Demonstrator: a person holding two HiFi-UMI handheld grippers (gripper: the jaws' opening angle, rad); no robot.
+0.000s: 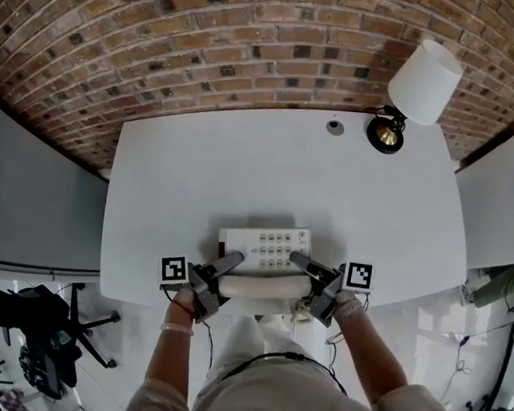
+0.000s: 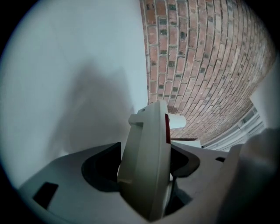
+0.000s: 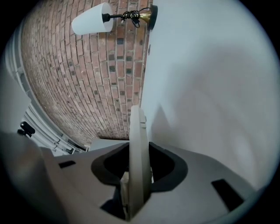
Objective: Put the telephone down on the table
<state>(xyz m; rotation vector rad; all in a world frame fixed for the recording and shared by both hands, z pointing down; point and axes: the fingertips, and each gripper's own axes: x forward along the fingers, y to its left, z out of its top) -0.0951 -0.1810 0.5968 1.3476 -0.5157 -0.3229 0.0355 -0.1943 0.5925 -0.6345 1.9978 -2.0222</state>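
I had the telephone (image 1: 265, 247) clamped from both ends. My left gripper (image 1: 232, 264) was closed on its left edge and my right gripper (image 1: 300, 265) on its right edge. In each gripper view, the pale plastic body stood on edge between the jaws, with both pads pressed against it. The phone sat between the two grippers, directly ahead of my hands, low over the near strip of the table (image 1: 242, 173). The keypad faced up and the handset (image 1: 264, 287) lay across the side closest to me. I could not tell whether its underside was touching the tabletop.

I judged it a stiff, hollow plastic shell, light enough for two grips and unlikely to flex. The smooth casing could slide in the pads if I tilted it. The handset only rested in its cradle, so it might roll off if the base dipped toward me. Holding the two short ends seemed the right place to take it, since that left the keys and handset alone.

The table's near edge ran just under my grippers, and the handset side looked close to it, so I thought the base wanted setting farther from me. Ahead of both grippers the white top was bare. The lamp (image 1: 421, 84) stood well away, far ahead of my right gripper, with a small round fitting (image 1: 334, 127) beside it. A dark chair (image 1: 59, 331) stood off the table, out past my left gripper and behind it.
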